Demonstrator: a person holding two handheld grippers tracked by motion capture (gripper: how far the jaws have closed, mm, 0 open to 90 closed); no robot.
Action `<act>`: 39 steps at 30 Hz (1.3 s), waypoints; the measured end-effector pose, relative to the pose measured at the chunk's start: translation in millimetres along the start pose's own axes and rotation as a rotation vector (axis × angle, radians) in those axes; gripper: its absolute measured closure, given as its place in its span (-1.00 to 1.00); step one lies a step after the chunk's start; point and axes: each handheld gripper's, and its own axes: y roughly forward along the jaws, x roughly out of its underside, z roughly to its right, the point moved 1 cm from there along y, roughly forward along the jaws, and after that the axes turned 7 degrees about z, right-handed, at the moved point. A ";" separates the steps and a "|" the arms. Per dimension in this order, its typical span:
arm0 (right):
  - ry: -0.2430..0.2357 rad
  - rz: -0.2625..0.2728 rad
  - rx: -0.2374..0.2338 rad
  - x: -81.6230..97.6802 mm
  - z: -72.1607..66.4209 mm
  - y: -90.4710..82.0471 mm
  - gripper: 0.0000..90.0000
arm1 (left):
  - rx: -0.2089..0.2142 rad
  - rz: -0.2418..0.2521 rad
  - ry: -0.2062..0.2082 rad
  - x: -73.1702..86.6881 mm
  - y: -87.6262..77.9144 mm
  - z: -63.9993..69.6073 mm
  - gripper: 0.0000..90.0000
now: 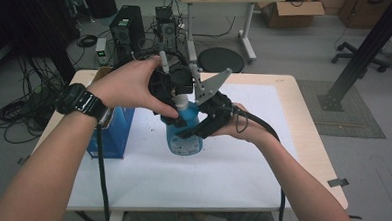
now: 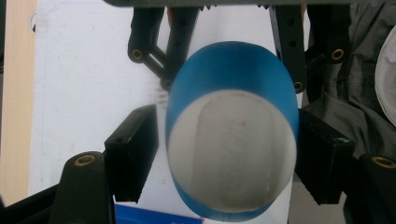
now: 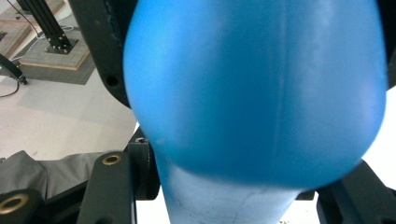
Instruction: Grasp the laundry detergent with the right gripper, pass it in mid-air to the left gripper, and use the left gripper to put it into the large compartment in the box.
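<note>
- Blue bottle point(image 3: 252, 93) looms right up against the right gripper's camera, its body wedged between that gripper's jaws, clamped.
- Left gripper point(image 1: 177, 92) sits over the bottle's white cap point(image 2: 231, 151); jaws flank it, slightly apart on one side.
- Bottle is held above the table's white sheet point(image 1: 241, 167), right of the blue box point(image 1: 112, 134).

A translucent blue bottle point(image 1: 185, 132) has a white cap point(image 2: 232, 149). A blue box point(image 1: 112, 132) stands left on the white sheet point(image 1: 191, 180) over the pale wood table point(image 1: 310, 140).
</note>
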 end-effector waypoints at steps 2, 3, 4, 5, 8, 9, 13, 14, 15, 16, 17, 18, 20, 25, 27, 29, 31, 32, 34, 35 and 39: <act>0.001 -0.001 -0.001 0.1 0.2 0.2 -0.04 | 0.003 -0.001 -0.001 -0.1 0.1 0.1 -0.30; 0.001 -0.001 0.001 0.1 0.1 0.3 -0.04 | 0.003 -0.002 0.000 -0.2 0.1 0.1 -0.27; 0.002 -0.002 0.002 0.2 0.2 0.4 -0.04 | 0.003 -0.002 0.000 -0.1 0.2 0.1 -0.26; 0.002 -0.002 0.004 0.3 0.3 0.5 -0.04 | 0.004 -0.002 -0.005 0.0 0.4 0.3 -0.24; 0.004 -0.009 0.007 1.2 1.1 0.8 -0.04 | 0.008 -0.002 -0.006 0.3 -0.3 0.4 -0.17; 0.004 -0.009 0.007 1.2 1.1 0.8 -0.04 | 0.007 0.001 -0.008 0.6 -0.6 0.4 -0.17; 0.004 -0.011 0.010 1.2 1.0 1.5 -0.04 | 0.008 -0.004 -0.008 0.7 -1.0 0.7 -0.16; 0.004 -0.011 0.008 1.0 1.0 2.0 -0.04 | 0.006 -0.008 -0.008 0.7 -1.3 1.2 -0.16; 0.004 -0.011 0.008 1.0 1.0 2.0 -0.04 | 0.006 -0.008 -0.008 0.7 -1.3 1.2 -0.16; 0.003 -0.012 0.008 0.5 0.9 2.5 -0.04 | 0.007 -0.012 -0.011 0.8 -1.4 1.2 -0.16; 0.003 -0.012 0.008 0.5 0.9 2.5 -0.04 | 0.007 -0.012 -0.011 0.8 -1.4 1.2 -0.16; 0.004 -0.014 0.007 0.4 0.8 2.8 -0.04 | 0.007 -0.012 -0.013 0.6 -1.5 1.3 -0.16; 0.003 -0.017 0.006 -0.4 0.7 3.0 -0.04 | 0.004 -0.015 -0.012 0.0 -2.2 1.1 -0.15; 0.023 -0.007 -0.010 -0.5 2.3 2.1 -0.07 | 0.019 -0.002 -0.055 -0.2 -4.2 -1.5 -0.15; 0.028 -0.002 -0.008 -0.6 2.7 1.2 -0.20 | 0.021 -0.010 -0.082 -0.2 -7.1 -4.1 -0.15; 0.039 -0.014 0.012 0.5 5.0 -0.7 -0.39 | 0.011 -0.019 -0.115 0.6 -11.0 -7.0 -0.15; 0.045 -0.027 0.023 2.4 6.3 -3.6 -0.46 | -0.009 -0.032 -0.155 2.0 -15.4 -10.4 -0.15; 0.044 -0.032 0.041 3.8 7.1 -5.7 -0.47 | -0.020 -0.044 -0.177 3.0 -18.0 -12.9 -0.15; 0.053 -0.079 0.071 9.5 10.1 -13.3 -0.52 | -0.063 -0.085 -0.270 7.8 -25.5 -21.0 -0.15; 0.061 -0.096 0.074 12.1 11.1 -16.1 -0.54 | -0.063 -0.085 -0.270 7.8 -25.5 -21.0 -0.15; 0.075 -0.163 0.107 20.9 14.1 -25.8 -0.60 | -0.142 -0.116 -0.415 17.3 -37.9 -32.0 -0.15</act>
